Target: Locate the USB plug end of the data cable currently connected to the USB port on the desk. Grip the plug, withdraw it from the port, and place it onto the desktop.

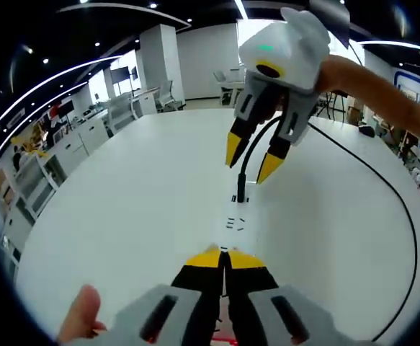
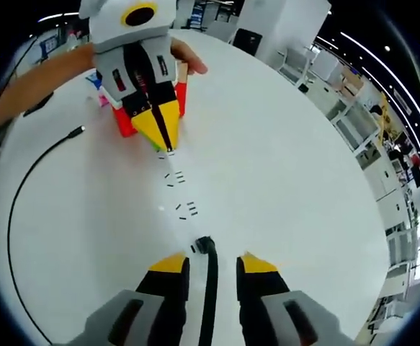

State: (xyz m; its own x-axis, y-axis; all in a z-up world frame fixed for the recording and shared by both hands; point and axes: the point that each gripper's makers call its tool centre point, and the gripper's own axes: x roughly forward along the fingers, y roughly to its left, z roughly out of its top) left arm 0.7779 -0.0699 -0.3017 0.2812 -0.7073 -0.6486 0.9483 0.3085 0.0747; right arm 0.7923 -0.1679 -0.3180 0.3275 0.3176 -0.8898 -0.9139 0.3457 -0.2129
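A black USB plug point(image 1: 241, 182) stands upright in a port set flush in the white desk point(image 1: 123, 216), its cable rising behind it. My right gripper point(image 1: 251, 158) hangs over it, open, with a yellow fingertip on either side of the cable and not touching it. In the right gripper view the plug point(image 2: 204, 245) sits just ahead of my right gripper point(image 2: 213, 263), and the cable point(image 2: 210, 295) runs back between the jaws. My left gripper point(image 1: 224, 254) is shut and empty, resting low on the desk near the row of sockets point(image 1: 235, 223); across the desk it point(image 2: 168, 144) points at the sockets point(image 2: 175, 178).
The black cable point(image 1: 404, 209) loops wide over the desk, and a loose end point(image 2: 76, 132) lies near the left gripper. Red and coloured items point(image 2: 123, 122) sit under that gripper. A person's forearm point(image 1: 375, 86) reaches in. Cabinets point(image 1: 73, 137) stand beyond the desk edge.
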